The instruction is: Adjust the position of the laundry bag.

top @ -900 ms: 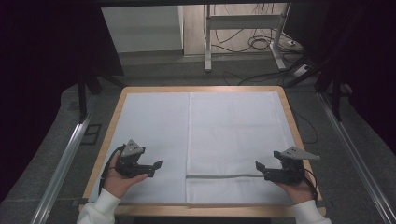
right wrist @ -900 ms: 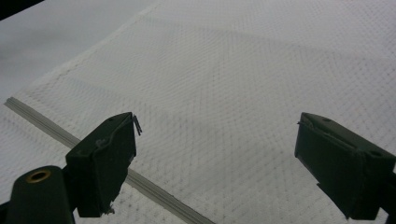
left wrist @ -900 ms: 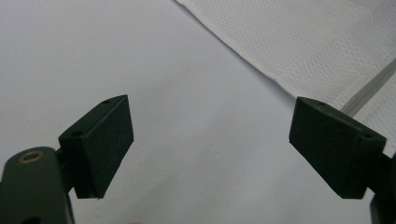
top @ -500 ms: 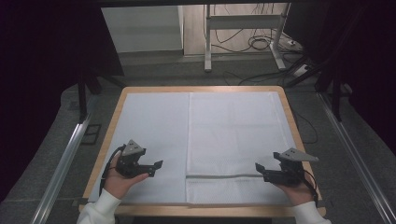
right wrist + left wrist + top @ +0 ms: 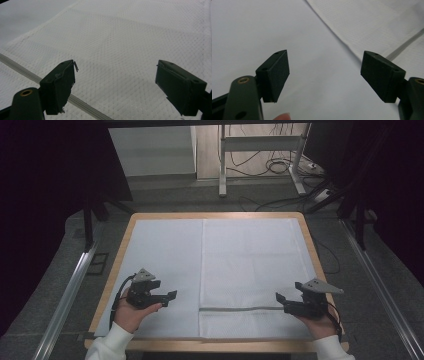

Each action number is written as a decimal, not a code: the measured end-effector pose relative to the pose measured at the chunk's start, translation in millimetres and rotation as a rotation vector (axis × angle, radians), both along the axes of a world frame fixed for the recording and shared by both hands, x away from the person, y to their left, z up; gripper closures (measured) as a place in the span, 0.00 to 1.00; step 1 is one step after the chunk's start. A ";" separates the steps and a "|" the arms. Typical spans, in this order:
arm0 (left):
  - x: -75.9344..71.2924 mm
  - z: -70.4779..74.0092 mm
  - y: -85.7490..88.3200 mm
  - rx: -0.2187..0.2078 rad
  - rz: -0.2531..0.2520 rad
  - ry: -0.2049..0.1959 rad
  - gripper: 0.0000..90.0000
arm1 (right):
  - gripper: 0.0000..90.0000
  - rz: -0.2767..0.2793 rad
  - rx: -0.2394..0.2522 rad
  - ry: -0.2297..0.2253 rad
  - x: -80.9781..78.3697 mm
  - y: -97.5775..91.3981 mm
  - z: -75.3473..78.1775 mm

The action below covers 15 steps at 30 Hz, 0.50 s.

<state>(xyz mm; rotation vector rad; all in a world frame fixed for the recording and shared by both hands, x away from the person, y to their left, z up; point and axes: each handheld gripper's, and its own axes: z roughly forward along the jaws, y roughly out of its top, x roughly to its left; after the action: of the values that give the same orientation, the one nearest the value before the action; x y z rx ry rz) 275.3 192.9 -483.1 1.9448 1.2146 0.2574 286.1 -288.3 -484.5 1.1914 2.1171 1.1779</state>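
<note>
Table (image 5: 129,227): pale wooden rim, rounded corners; I see a smooth white sheet (image 5: 165,255) covering the left half of its top.
Towel (image 5: 252,270): white, spread flat over the right half of the table; its left edge runs near to far down the middle, lying on the sheet.
Towel texture: a fine waffle or diamond weave, plain in my right gripper view (image 5: 125,45); matte, soft-looking.
Towel band (image 5: 240,308): a narrow grey stripe across the near part, running left to right.
Left gripper (image 5: 169,295): black, grey three-cornered plate on top, held at the near left over the bare sheet, pointing right toward the towel edge, apart from it.
Left gripper jaws: spread wide, nothing between them; in my left gripper view (image 5: 324,72) I see only sheet and the towel corner beyond.
Right gripper (image 5: 280,298): black, same grey plate, at the near right over the towel, pointing left, just beside the right end of the band.
Right gripper jaws: gaping, empty; weave and stripe lie below them in my right gripper view (image 5: 115,85).
Pads: flat black rectangular blocks, rubbery; the right gripper's show frayed edges.
Containers: none on the table.
Cut off: both forearms leave the near edge in white sleeves.
Hard to make out: whether either gripper touches the cloth; the dark surroundings to the left and right.
Far background: metal stand legs and loose cables on the floor (image 5: 270,167).
</note>
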 end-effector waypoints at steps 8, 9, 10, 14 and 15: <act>7.7 -3.9 -32.7 0.002 -0.065 0.061 0.27 | 0.17 0.000 -0.019 -0.004 0.6 0.9 -0.9; 8.7 -5.1 -35.4 -0.002 -0.075 0.069 0.27 | 0.17 0.000 -0.023 -0.005 0.6 1.1 -1.4; 8.9 -5.9 -37.9 -0.001 -0.079 0.075 0.27 | 0.17 0.001 -0.027 -0.005 0.5 1.2 -1.5; 9.3 -6.9 -42.3 0.002 -0.086 0.079 0.28 | 0.17 -0.002 -0.034 -0.008 0.3 1.5 -1.0; 9.4 -7.0 -44.7 0.005 -0.086 0.078 0.28 | 0.17 -0.003 -0.035 -0.009 0.3 1.6 -0.7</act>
<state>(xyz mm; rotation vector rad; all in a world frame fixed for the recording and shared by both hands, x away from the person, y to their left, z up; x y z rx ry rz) 284.7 148.2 -490.0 2.0225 1.1776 0.1415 286.4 -286.8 -485.2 1.1706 2.1198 1.1379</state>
